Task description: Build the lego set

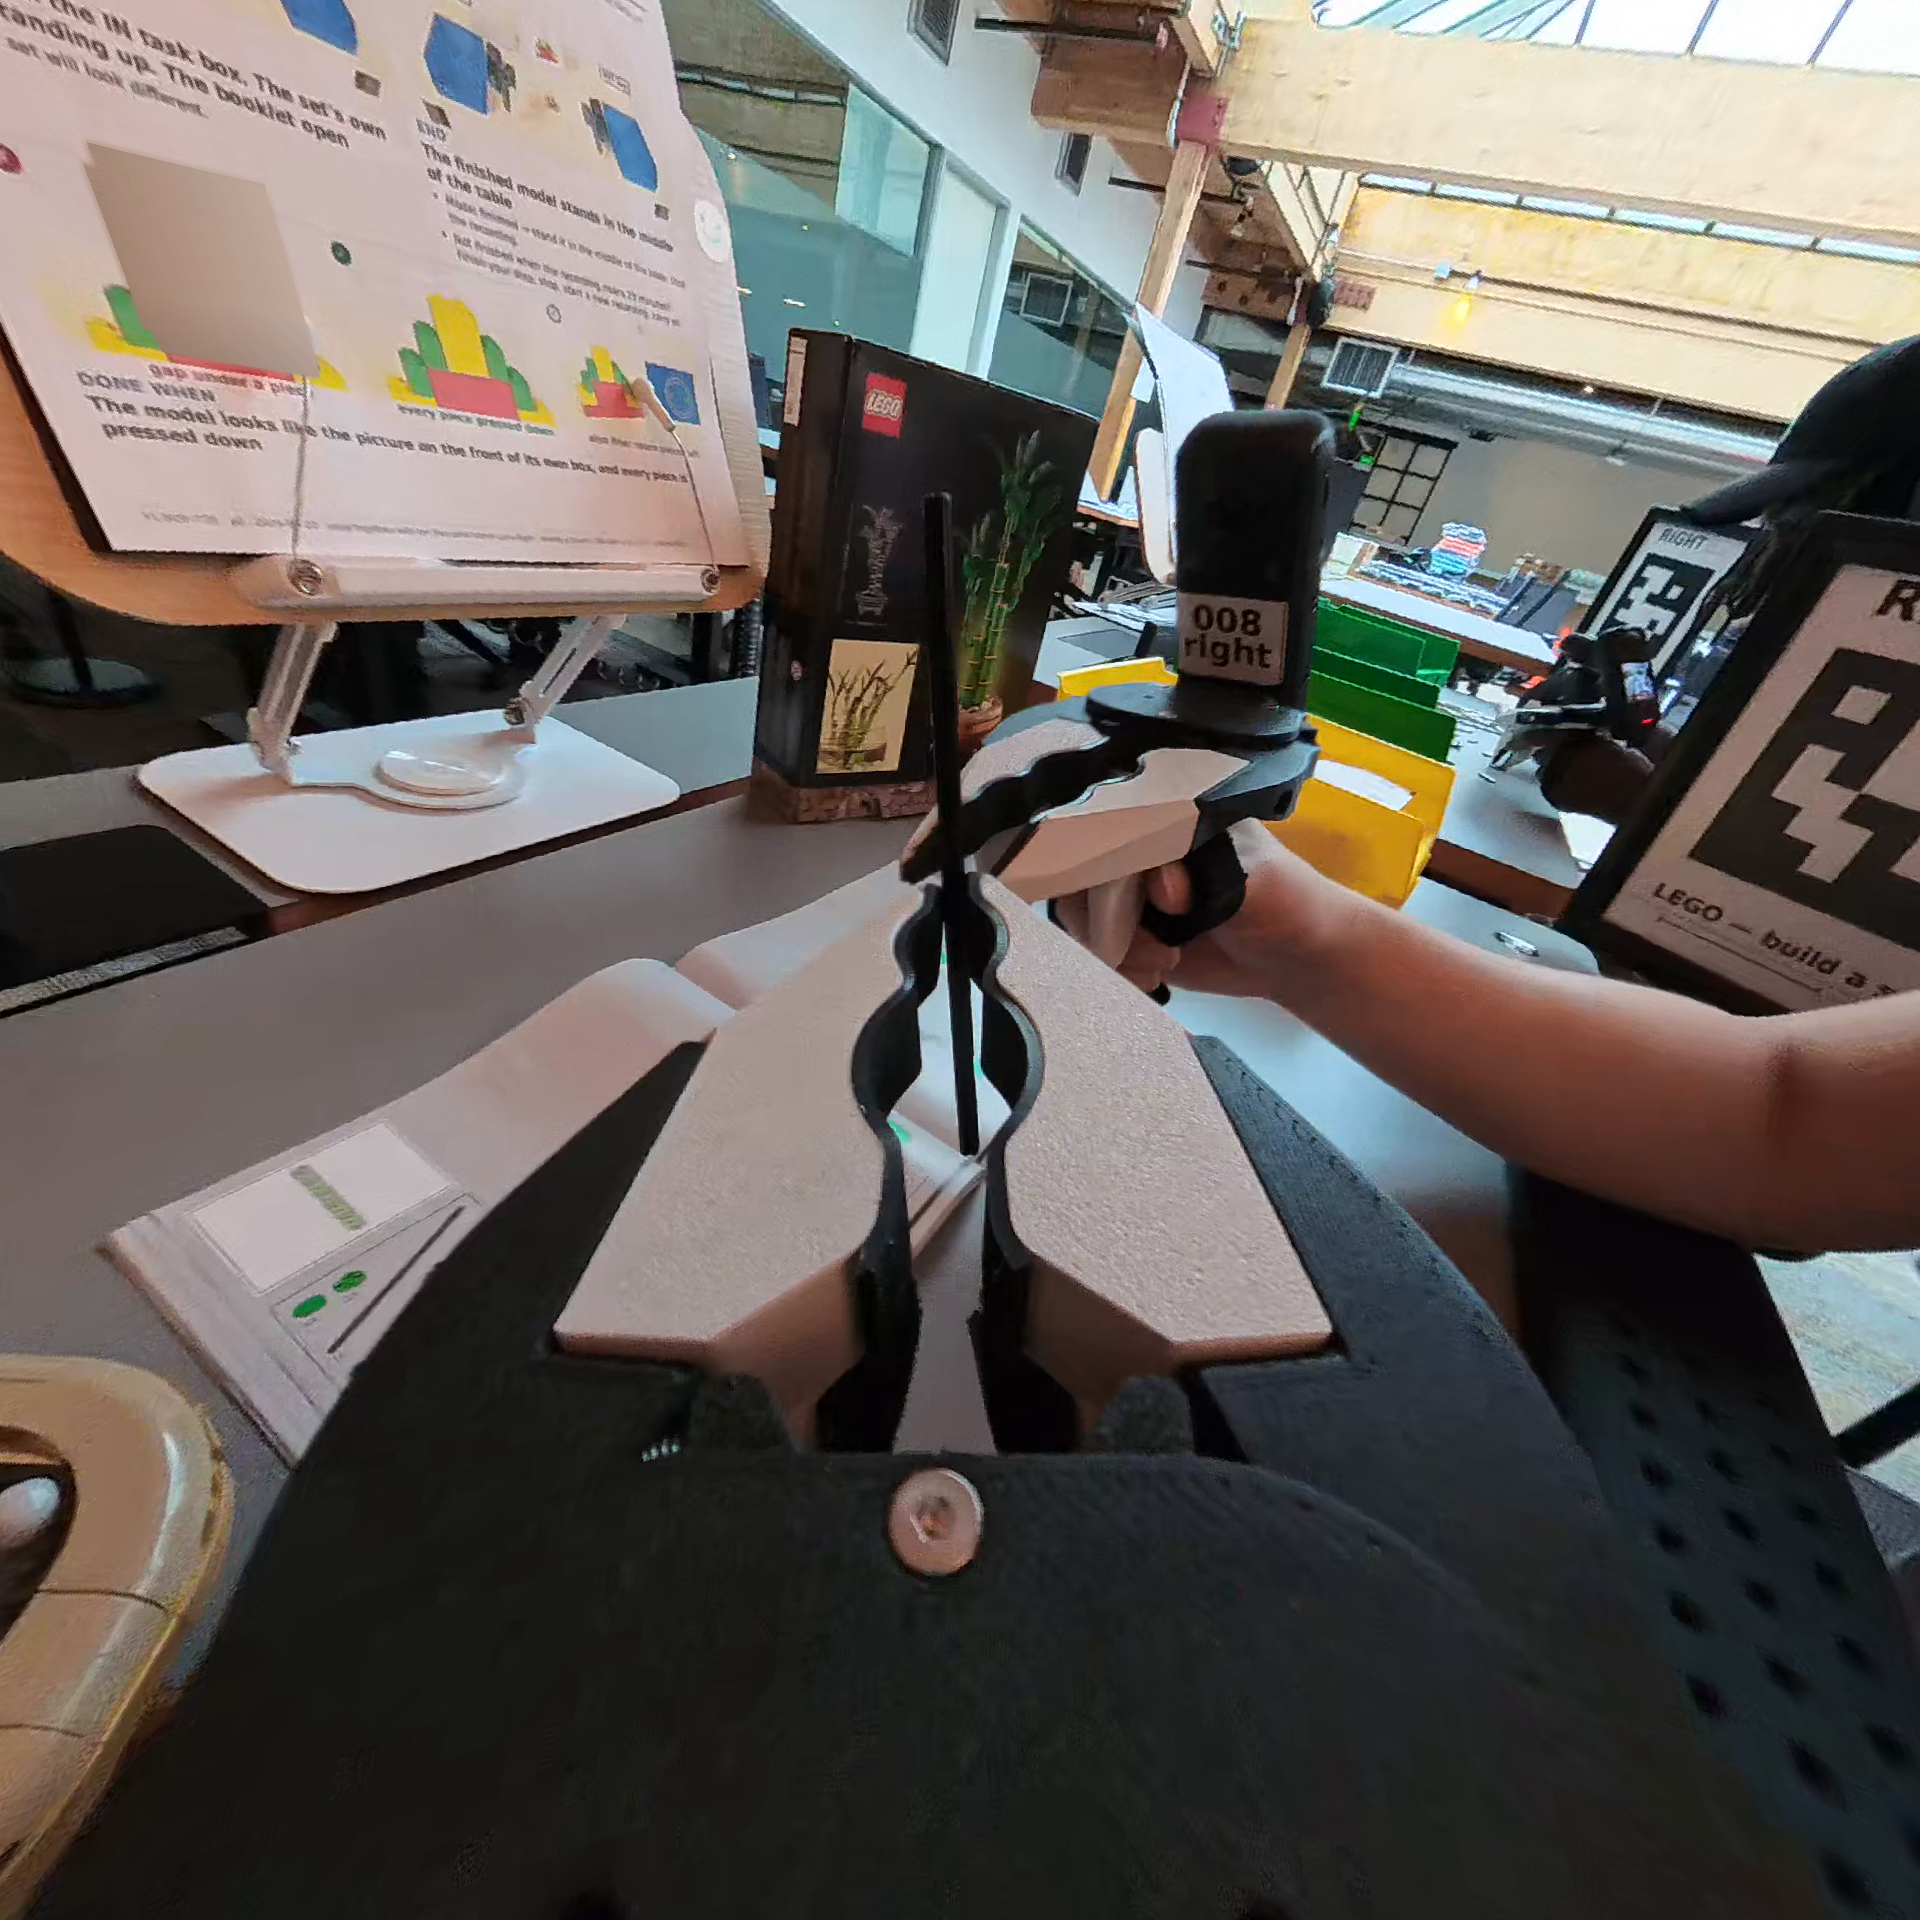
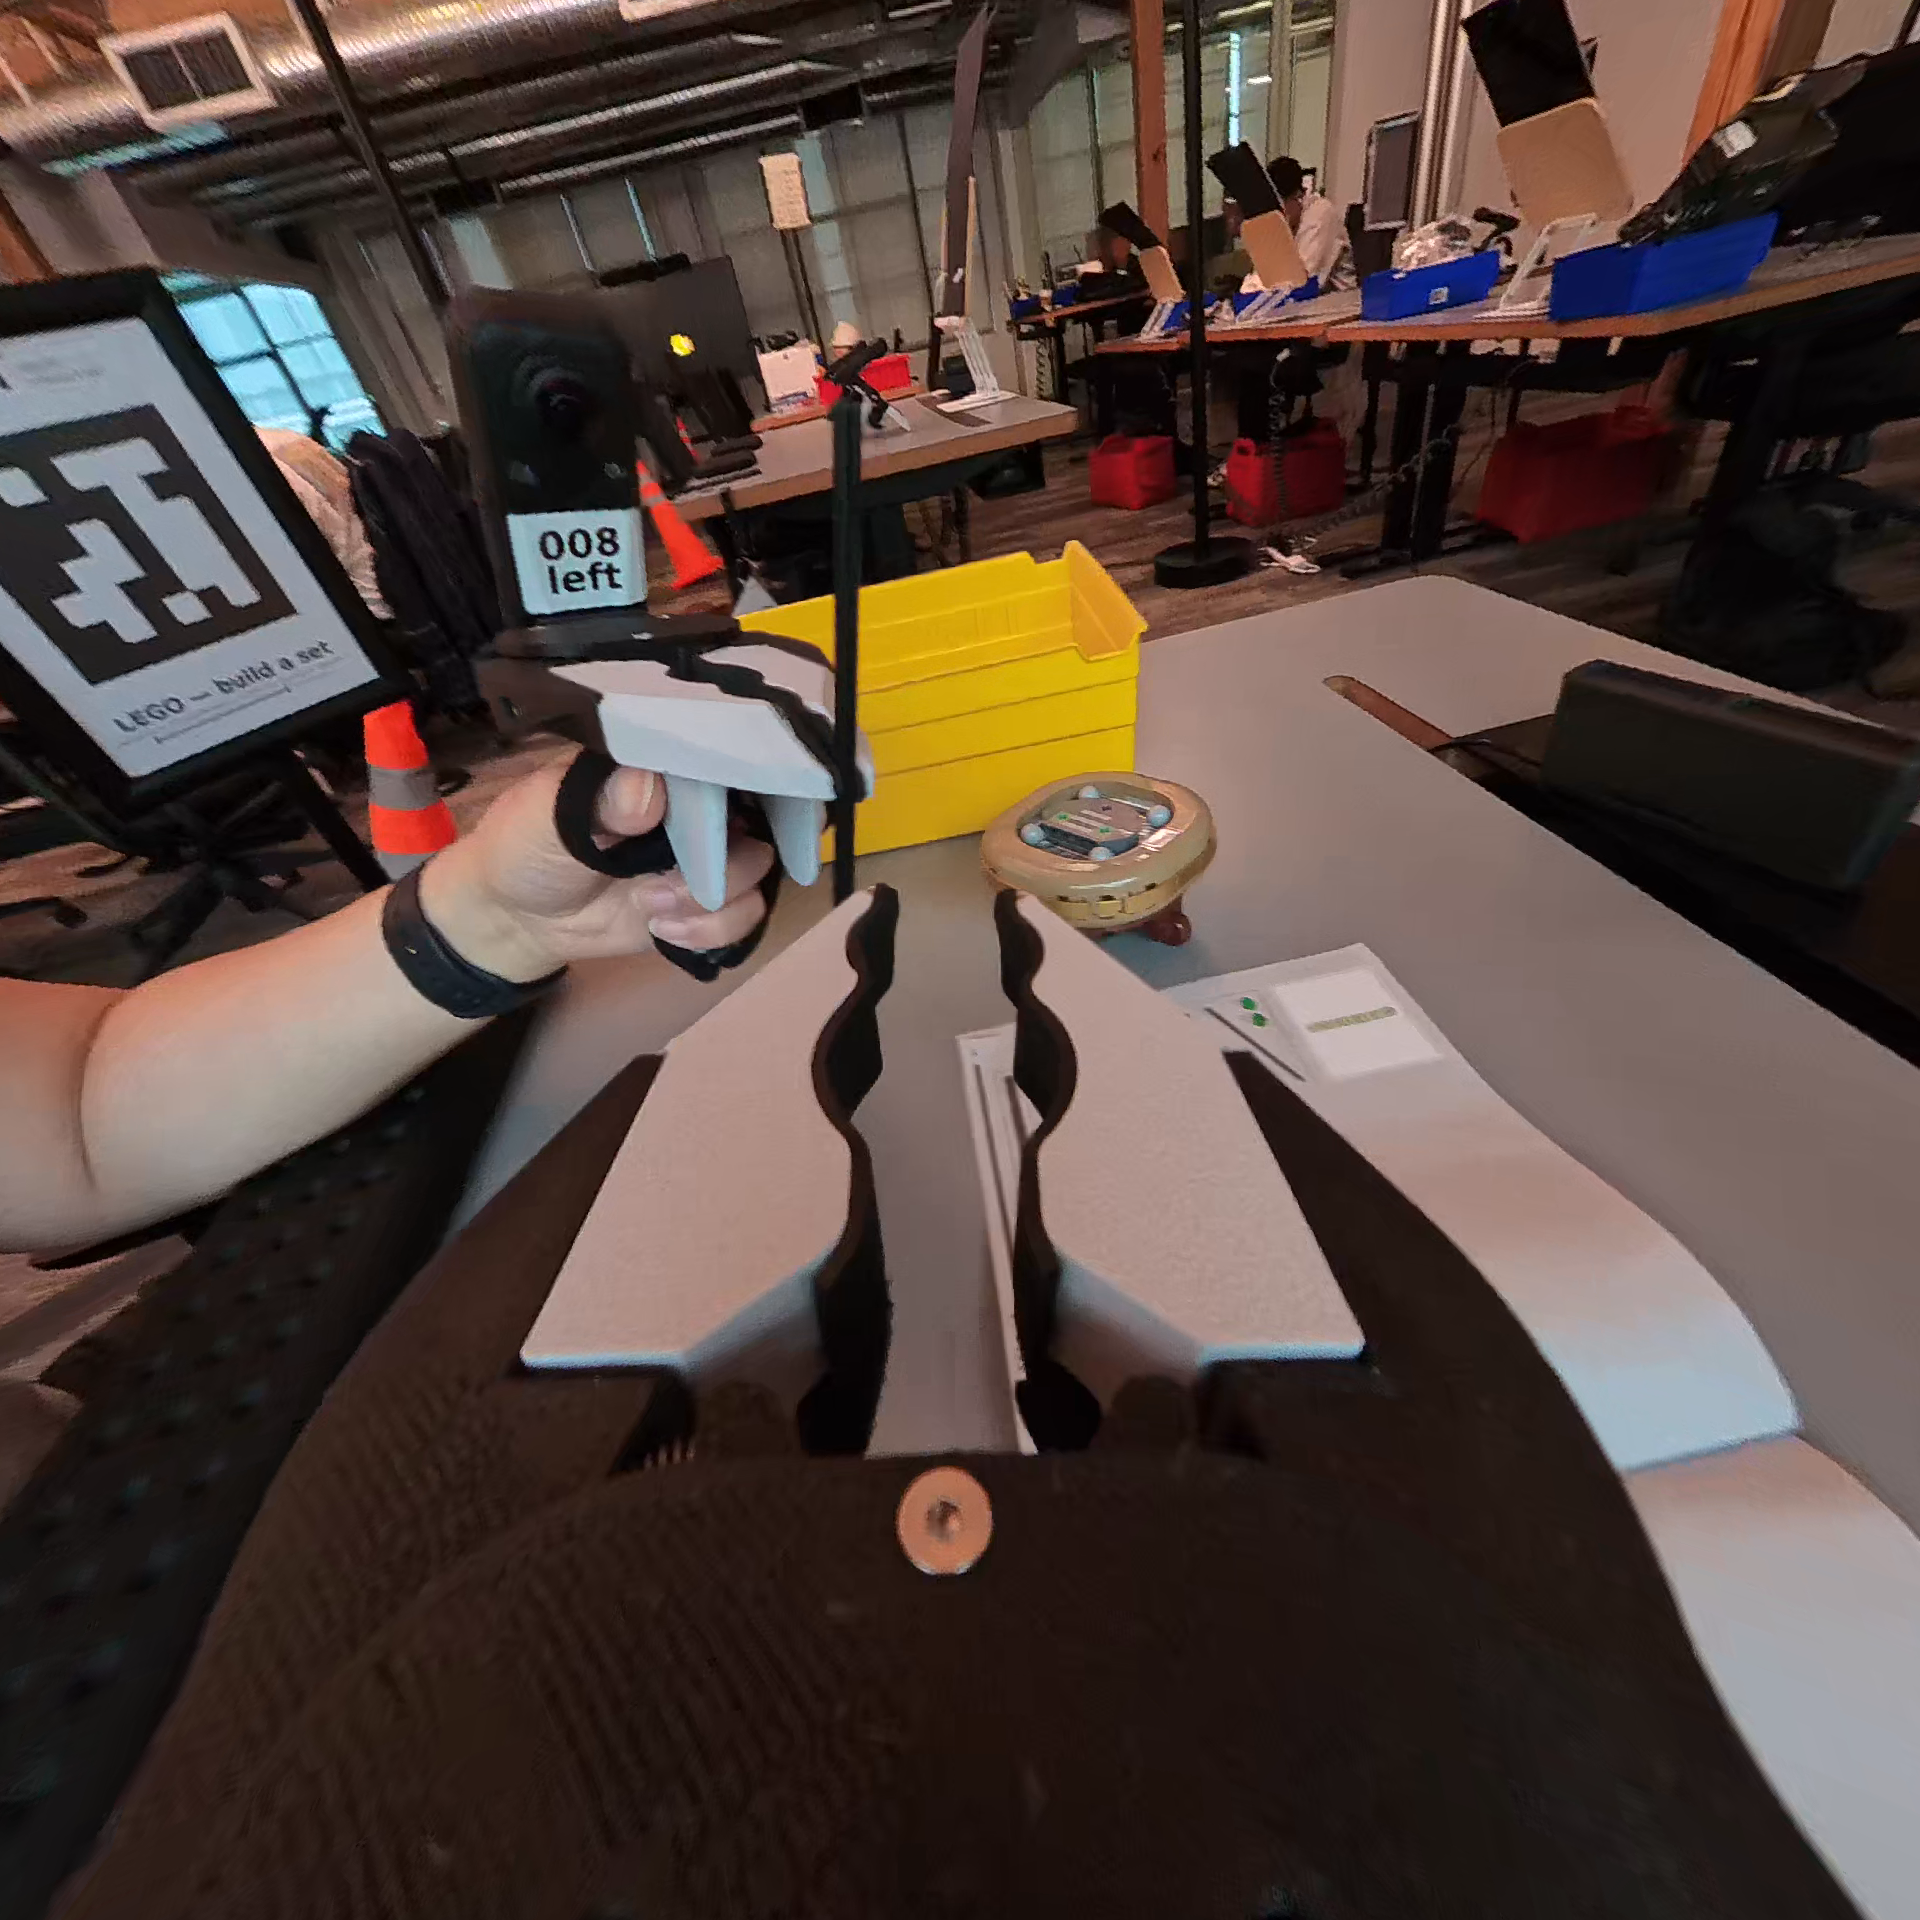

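Note:
A thin black rod [image 1: 948,727] stands upright, pinched between the fingertips of my left gripper [image 1: 954,920], which is shut on it above the table. The rod's lower end hangs over the open instruction booklet [image 1: 343,1236]. In the right wrist view the left gripper [image 2: 844,769] holds the rod [image 2: 844,582] just ahead of my right gripper [image 2: 945,914]. The right gripper is open and empty, its jaws a small gap apart. In the left wrist view its tips [image 1: 930,852] sit right beside the rod. A round tan pot model [image 2: 1098,847] stands on the table behind the booklet [image 2: 1351,1029].
A yellow bin [image 2: 977,686] stands behind the pot. A black set box [image 1: 914,592] and a sheet on a white stand [image 1: 364,260] are at the back. Yellow [image 1: 1361,821] and green bins [image 1: 1382,665] and a framed marker sign [image 1: 1818,779] stand to the right. Left and right tips are no more than a few centimetres apart.

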{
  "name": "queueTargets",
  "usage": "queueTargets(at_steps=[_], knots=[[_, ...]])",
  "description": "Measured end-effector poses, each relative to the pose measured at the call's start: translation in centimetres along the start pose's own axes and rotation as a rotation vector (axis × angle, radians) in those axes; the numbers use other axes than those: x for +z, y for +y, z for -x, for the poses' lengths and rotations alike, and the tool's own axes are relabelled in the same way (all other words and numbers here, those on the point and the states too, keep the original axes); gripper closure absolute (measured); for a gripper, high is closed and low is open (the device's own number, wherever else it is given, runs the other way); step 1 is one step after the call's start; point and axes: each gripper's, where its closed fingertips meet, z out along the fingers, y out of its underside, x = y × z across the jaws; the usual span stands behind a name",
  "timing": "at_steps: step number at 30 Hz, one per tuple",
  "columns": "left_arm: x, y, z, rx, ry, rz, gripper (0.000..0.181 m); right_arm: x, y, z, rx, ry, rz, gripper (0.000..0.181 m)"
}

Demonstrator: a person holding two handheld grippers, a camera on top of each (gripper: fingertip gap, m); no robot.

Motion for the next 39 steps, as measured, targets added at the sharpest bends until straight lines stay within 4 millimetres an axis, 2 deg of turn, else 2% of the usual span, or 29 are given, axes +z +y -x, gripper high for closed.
queueTargets(at_steps=[4, 6, 9, 11, 14, 16, 23, 25, 27, 32, 33, 35, 37, 39], knots=[[0.3, 1.2, 0.6, 0.108, -0.064, 0.032, 0.181, 1.2, 0.7, 0.7, 0.024, -0.015, -0.007, 0.168], [0.4, 1.7, 1.0, 0.101, -0.076, 0.047, 0.181, 1.6, 1.2, 0.6, 0.026, -0.002, 0.005, 0.167], [0.2, 0.9, 0.9, 0.068, -0.053, 0.010, 0.181, 2.1, 2.0, 0.4, 0.012, 0.037, 0.051, 0.164], [0.0, 0.1, 0.4, 0.065, -0.039, -0.018, 0.181, 2.1, 1.6, 0.4, 0.010, 0.073, 0.061, 0.161], [-0.8, -1.5, 0.0, 0.095, -0.060, -0.054, 0.181, 1.9, -0.6, 1.2, 0.073, 0.087, -0.001, 0.162], [-1.3, -2.2, -0.2, 0.102, -0.076, -0.078, 0.181, 2.1, -0.9, 1.9, 0.042, 0.076, 0.007, 0.162], [-0.4, -0.9, -0.1, 0.038, -0.045, -0.060, 0.181, 3.0, -0.1, 3.1, 0.010, 0.032, 0.028, 0.166], [-0.1, -0.8, -0.5, 0.029, -0.026, -0.060, 0.180, 2.7, -0.1, 2.5, -0.019, 0.074, 0.025, 0.173], [0.0, -0.7, -0.9, 0.021, -0.010, -0.068, 0.180, 2.4, -0.4, 2.8, -0.031, 0.056, 0.022, 0.179], [0.1, -0.6, -1.2, 0.036, 0.000, -0.078, 0.180, 1.8, -0.1, 2.8, -0.066, 0.044, 0.091, 0.178], [0.1, -0.5, -1.0, 0.032, -0.009, -0.078, 0.179, 1.5, 0.2, 2.4, -0.056, 0.057, 0.121, 0.179], [-0.3, -0.9, -0.2, 0.027, -0.047, -0.088, 0.154, 0.7, 1.7, 1.9, -0.004, 0.043, 0.240, 0.179], [-1.5, -2.4, 0.8, 0.035, -0.110, -0.162, 0.136, -0.7, 4.6, 2.0, 0.054, 0.007, 0.441, 0.179], [-3.7, -4.7, 2.0, 0.047, -0.191, -0.305, 0.126, -2.5, 8.3, 2.8, 0.073, -0.047, 0.681, 0.179]])
